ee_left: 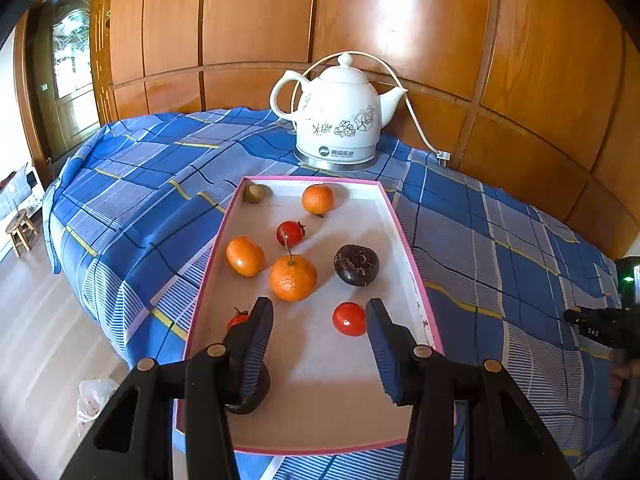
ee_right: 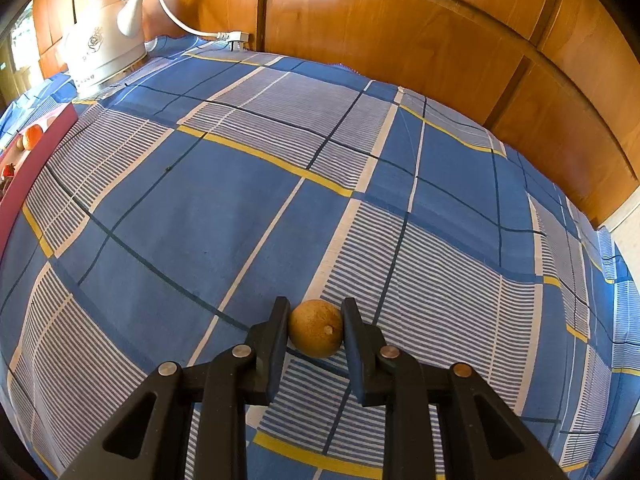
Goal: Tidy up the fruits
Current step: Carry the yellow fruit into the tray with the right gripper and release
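A pink-rimmed white tray [ee_left: 404,236] lies on the blue checked cloth. In it are three oranges [ee_left: 293,278], three red tomatoes [ee_left: 349,319], a dark round fruit [ee_left: 356,265] and a small brown fruit [ee_left: 256,193]. My left gripper [ee_left: 319,306] hovers open over the tray's near half, with nothing between its fingers. Another dark fruit [ee_left: 256,394] lies half hidden behind its left finger. My right gripper [ee_right: 315,305] is shut on a brown round fruit [ee_right: 316,328] just above the cloth, right of the tray [ee_right: 36,152].
A white floral kettle [ee_left: 340,116] stands behind the tray, its cord running to a plug [ee_right: 236,36] by the wooden wall. The cloth [ee_right: 240,208] drops off at the left to a floor with a stool [ee_left: 20,232] and a plastic bag [ee_left: 94,400].
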The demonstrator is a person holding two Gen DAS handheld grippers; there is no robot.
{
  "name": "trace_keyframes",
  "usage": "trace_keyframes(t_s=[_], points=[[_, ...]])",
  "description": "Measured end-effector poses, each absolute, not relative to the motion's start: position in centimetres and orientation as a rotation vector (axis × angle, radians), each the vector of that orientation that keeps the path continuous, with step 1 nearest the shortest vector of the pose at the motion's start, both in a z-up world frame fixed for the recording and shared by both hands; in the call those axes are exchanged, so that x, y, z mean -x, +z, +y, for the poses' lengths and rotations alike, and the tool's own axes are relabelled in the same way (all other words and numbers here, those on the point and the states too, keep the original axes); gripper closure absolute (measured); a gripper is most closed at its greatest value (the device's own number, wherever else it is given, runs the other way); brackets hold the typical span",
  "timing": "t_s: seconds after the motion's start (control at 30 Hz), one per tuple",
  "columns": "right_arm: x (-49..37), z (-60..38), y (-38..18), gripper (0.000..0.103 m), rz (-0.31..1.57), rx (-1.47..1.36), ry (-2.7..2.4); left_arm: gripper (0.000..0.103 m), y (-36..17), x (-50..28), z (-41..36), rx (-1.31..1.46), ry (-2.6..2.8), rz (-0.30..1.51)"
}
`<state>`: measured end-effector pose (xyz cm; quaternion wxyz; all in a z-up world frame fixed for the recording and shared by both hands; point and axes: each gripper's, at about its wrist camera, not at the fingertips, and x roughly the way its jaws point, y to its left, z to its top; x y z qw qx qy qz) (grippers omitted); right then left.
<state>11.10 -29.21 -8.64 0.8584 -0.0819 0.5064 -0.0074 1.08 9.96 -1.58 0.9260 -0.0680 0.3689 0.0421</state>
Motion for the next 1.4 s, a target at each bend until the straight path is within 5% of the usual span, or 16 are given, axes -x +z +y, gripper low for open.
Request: trace_keyframes(t_s=[0.4, 1.03, 1.4], points=[[-10.3, -26.8, -5.4, 0.077, 1.027, 0.089, 0.098, 0.054, -1.8, -0.9, 11.0, 0.156, 0.098, 0.755], [-5.8, -6.8, 0.0, 0.077, 0.893, 0.110, 0.692, 0.054, -1.6, -0.5, 13.5, 0.196, 0.155, 0.736], [-7.0, -0.2, -3.9, 0.077, 0.965, 0.221, 0.714, 0.054, -2.3, -0.2, 16.0, 0.230, 0.212, 0.748]])
